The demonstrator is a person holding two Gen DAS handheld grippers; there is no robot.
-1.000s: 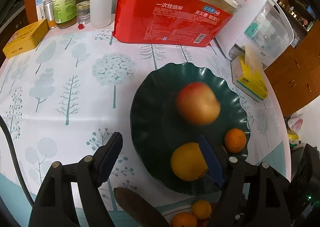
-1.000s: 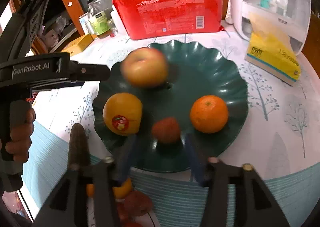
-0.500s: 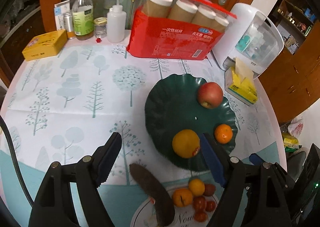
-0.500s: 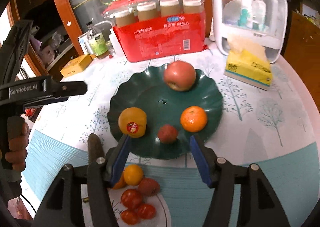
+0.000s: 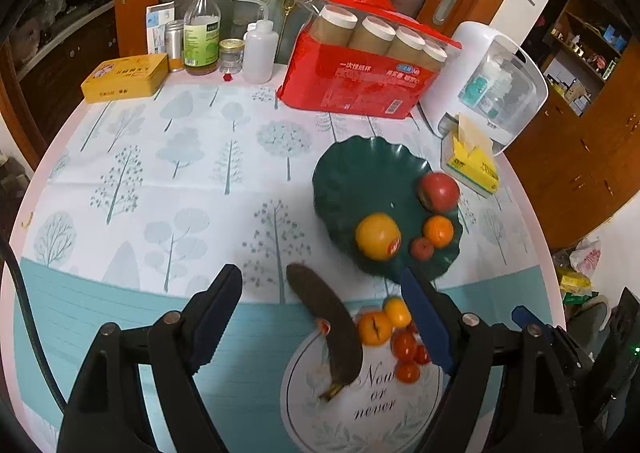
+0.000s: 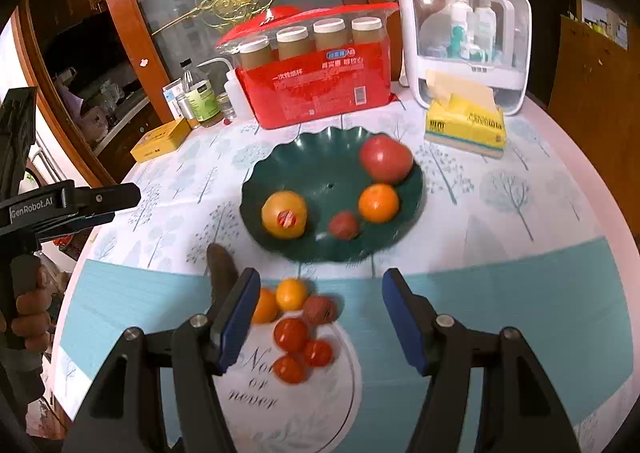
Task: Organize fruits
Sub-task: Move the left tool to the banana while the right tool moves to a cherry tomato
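A dark green scalloped plate (image 5: 352,173) holds a red apple (image 5: 438,191), a large orange with a sticker (image 5: 378,235), a tangerine (image 5: 438,231) and a small red fruit (image 5: 422,249). Nearer to me, a white round plate (image 5: 360,413) carries a dark banana (image 5: 328,313), two small oranges (image 5: 374,327) and several tomatoes (image 5: 404,345). My left gripper (image 5: 320,281) hangs open above the banana, holding nothing. My right gripper (image 6: 320,279) is open and bare over the small oranges (image 6: 291,294) and tomatoes (image 6: 291,334), short of the green plate (image 6: 320,165).
Along the table's far side stand a red pack of paper cups (image 5: 360,81), a white box with a clear cover (image 5: 492,93), a yellow tissue pack (image 5: 472,165), a yellow tin (image 5: 124,79) and bottles (image 5: 202,41). A hand (image 6: 28,309) holds the left gripper at the left.
Both grippers drew back and up from the green plate, bringing the white plate into view. The apple rolled to the plate's far right. The small red fruit now lies beyond the right fingers, which stand wider.
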